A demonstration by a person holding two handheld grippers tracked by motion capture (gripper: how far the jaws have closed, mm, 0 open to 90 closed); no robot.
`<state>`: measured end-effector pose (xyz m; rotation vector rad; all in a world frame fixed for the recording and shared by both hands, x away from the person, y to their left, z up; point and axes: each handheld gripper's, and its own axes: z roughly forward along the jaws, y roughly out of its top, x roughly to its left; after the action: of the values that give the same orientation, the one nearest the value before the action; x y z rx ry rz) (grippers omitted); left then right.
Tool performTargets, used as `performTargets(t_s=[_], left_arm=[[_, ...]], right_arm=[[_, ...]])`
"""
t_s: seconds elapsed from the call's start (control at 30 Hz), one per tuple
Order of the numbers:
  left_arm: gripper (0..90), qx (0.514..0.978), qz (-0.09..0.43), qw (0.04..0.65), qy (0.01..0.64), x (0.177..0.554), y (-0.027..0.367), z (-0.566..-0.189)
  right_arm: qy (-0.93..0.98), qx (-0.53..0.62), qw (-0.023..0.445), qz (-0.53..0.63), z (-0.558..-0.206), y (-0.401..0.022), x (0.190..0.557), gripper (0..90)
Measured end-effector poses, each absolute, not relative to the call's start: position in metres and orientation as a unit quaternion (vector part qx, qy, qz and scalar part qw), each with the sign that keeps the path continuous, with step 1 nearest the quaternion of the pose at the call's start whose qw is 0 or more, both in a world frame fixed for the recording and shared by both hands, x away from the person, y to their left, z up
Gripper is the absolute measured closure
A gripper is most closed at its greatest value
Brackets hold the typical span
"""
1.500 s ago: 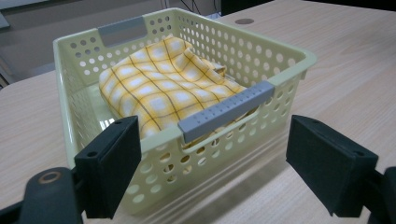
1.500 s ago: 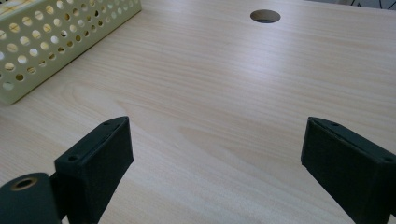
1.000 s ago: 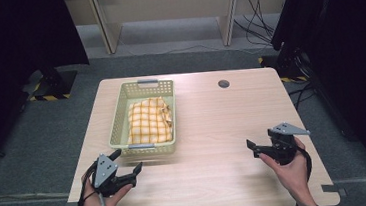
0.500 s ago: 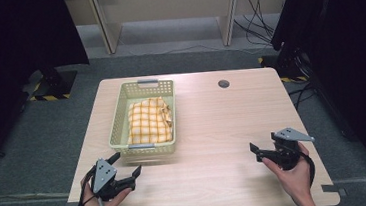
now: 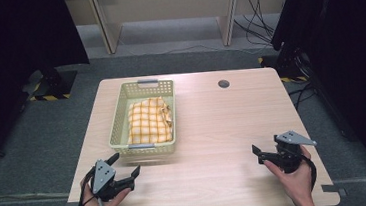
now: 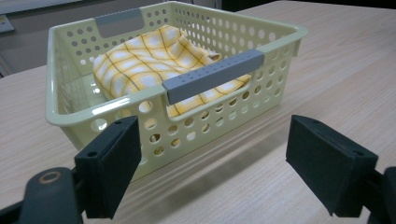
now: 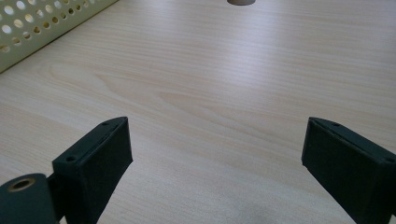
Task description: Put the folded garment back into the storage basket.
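High view: left tongs (image 5: 126,163) low at the near left of the bench (image 5: 223,124), spread wide and gripping nothing, just short of the near end of the yellow basket (image 5: 116,124). Right tongs (image 5: 257,153) at the near right, likewise spread and empty, well apart from everything else. Checked cloth (image 5: 148,120) lying folded inside the basket, on the left half of the bench, bunched higher toward the far end.

Probably about to reach over the near wall for the cloth, or to take the grey handle (image 6: 212,74) on that wall (hard to say which from here).

Possible trouble, judged from this layout:

- Coming in low and level: clipping the near wall or the handle and shoving the light basket toward the far edge rather than getting inside it.
- Pinching just the top fold: lifting one layer alone, with the rest unfolding, trailing over the rim and perhaps dragging or tipping the basket (no second grip steadying it, with the right tongs so far off).
- Closing too deep: catching a tip in the perforated floor or wall and lifting basket and cloth together.
- Pulling on the handle off-centre: skewing the basket round on the smooth wood.
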<state>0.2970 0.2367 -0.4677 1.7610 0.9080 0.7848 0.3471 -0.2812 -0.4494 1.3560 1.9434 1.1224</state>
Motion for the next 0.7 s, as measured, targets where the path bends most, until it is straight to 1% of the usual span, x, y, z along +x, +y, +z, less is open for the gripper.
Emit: performTargets(t_s=[0.5, 0.7], left_arm=[[17.6, 0.725, 0.322, 0.474, 0.381, 0.298, 0.24, -0.482], [17.5, 0.724, 0.321, 0.475, 0.382, 0.299, 0.241, -0.482]], right_arm=[[0.713, 0.501, 0.262, 0.414, -0.465, -0.281, 0.343, 9.3], [0.712, 0.502, 0.261, 0.416, -0.468, -0.28, 0.341, 9.3]])
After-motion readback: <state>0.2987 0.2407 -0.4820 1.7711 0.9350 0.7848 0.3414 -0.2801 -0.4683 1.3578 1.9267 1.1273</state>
